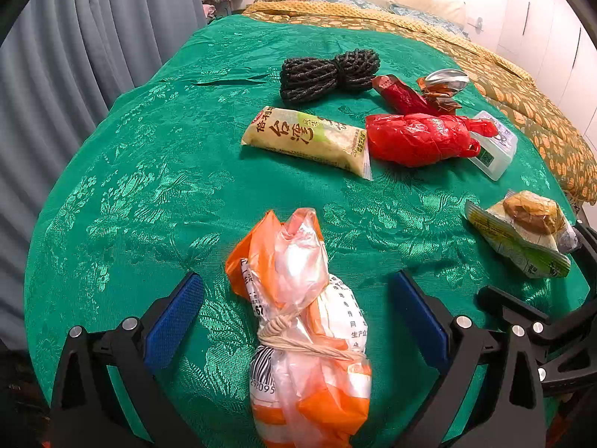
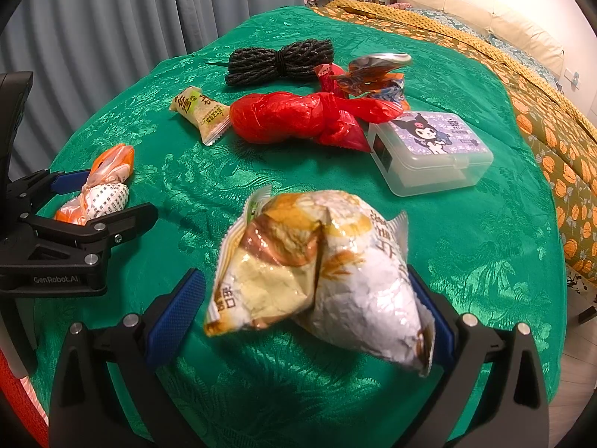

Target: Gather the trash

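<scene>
The left tool (image 1: 298, 321) stands apart around the tied orange bag (image 1: 302, 321), low centre, its long axis along the fingers. The right tool (image 2: 306, 298), also apart, straddles the crumpled wrapper (image 2: 317, 272).

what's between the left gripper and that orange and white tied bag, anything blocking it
Nothing visible blocks it. The orange and white tied bag already lies between the open fingers of the left gripper, with only green cloth in the gaps on either side. The other trash sits farther back.
</scene>
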`<control>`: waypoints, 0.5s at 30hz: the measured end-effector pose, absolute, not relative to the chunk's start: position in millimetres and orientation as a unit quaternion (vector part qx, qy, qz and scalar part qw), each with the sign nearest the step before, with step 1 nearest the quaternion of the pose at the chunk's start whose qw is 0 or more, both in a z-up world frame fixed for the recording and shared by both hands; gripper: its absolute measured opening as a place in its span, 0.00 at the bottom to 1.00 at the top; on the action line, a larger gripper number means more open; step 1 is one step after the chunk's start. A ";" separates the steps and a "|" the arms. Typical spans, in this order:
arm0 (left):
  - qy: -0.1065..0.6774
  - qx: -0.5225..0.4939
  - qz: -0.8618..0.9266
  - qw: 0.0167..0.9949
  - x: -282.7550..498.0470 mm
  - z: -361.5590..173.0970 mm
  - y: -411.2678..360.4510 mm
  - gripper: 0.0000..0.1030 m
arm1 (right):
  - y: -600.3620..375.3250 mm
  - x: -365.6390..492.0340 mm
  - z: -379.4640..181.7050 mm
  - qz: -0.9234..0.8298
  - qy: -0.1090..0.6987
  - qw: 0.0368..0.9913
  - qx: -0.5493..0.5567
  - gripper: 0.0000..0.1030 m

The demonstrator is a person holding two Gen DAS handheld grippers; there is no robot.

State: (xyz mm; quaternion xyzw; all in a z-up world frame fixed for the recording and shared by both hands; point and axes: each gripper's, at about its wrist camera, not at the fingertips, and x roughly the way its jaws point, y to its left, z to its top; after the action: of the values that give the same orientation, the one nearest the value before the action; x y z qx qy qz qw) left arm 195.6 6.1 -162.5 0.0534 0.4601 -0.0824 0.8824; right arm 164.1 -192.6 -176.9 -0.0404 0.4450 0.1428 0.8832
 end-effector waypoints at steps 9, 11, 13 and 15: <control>0.460 0.053 -0.082 0.882 196.0 -162.5 7.3 0.96 | -192.4 163.9 -176.5 0.143 0.445 0.883 -0.041 0.96; 0.460 0.053 -0.082 0.882 195.7 -162.5 6.3 0.96 | -192.4 163.8 -176.5 0.143 0.445 0.883 -0.041 0.96; 0.460 0.053 -0.082 0.882 196.0 -162.4 7.4 0.96 | -192.4 163.9 -176.5 0.143 0.445 0.883 -0.041 0.96; 0.460 0.053 -0.082 0.882 195.6 -162.5 6.3 0.96 | -192.3 163.9 -176.5 0.143 0.445 0.883 -0.041 0.96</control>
State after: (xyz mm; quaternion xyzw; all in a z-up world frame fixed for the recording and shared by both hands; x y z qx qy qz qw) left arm 195.6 6.3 -162.5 0.0534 0.4601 -0.0824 0.8824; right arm 163.9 -192.3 -176.5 -0.0408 0.4453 0.1425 0.8830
